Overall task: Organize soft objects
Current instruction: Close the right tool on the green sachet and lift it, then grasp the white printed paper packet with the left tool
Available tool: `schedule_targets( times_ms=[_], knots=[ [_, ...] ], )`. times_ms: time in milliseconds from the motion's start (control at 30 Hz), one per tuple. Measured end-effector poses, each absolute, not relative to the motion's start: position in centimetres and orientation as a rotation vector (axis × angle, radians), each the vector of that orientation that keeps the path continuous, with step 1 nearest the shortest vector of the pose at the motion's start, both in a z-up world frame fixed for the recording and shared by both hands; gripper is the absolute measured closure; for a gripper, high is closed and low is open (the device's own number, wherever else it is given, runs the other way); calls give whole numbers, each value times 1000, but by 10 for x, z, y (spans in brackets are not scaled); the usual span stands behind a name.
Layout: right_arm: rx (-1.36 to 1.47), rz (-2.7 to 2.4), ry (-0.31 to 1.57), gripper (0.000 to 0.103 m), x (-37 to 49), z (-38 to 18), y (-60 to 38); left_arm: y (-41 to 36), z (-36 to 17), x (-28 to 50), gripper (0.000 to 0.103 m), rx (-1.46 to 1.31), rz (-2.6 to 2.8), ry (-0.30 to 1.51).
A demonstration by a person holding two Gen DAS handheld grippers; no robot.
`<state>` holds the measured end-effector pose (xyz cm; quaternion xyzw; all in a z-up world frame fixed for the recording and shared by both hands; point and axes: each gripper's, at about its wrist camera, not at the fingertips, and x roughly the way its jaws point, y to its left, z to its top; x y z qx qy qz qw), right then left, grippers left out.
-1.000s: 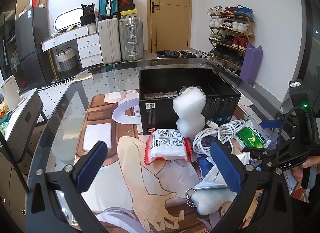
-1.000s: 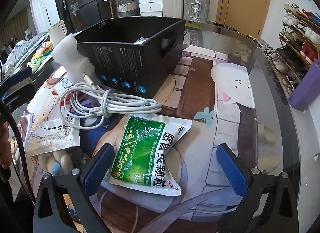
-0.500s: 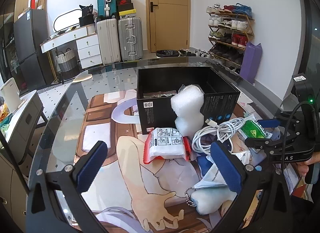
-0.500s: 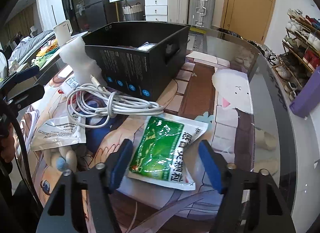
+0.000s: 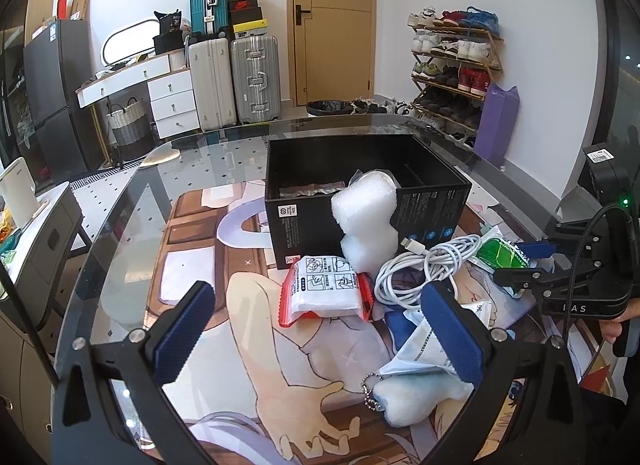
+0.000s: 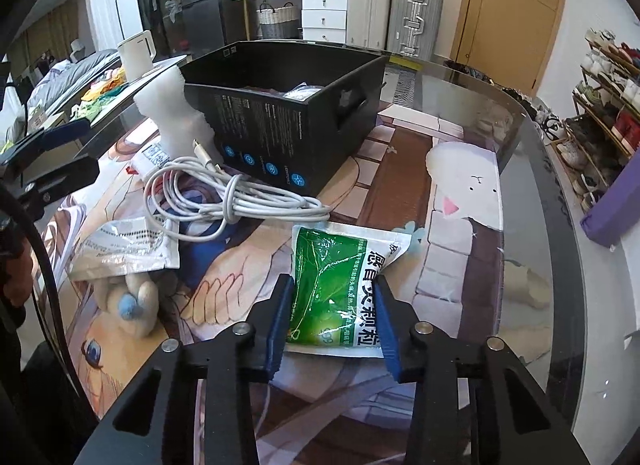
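R gripper (image 6: 334, 311): pads clamped on green sachet (image 6: 340, 285), flat on mat
L gripper (image 5: 316, 333): jaws wide, nothing btwn
Black box (image 6: 288, 133): behind white cable (image 6: 224, 193)

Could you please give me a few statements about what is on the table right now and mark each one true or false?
1. The right gripper is shut on the green packet. True.
2. The left gripper holds the white cable. False: its jaws stand open and empty, and the cable lies coiled on the table.
3. The black box is closed with a lid. False: its top is open.
4. White foam leans against the box's outer wall. True.
5. The red-edged packet lies inside the box. False: it lies on the table in front of it.
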<state>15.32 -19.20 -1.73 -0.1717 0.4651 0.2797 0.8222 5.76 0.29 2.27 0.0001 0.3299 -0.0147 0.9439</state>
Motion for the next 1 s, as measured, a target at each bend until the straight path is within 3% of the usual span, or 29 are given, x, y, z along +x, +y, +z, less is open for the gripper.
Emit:
schedule_targets(
  times_ms=[1000],
  knots=[
    [-270,625,840,66,133,55,-223,-14,12,54,0,-33,-235,754]
  ],
)
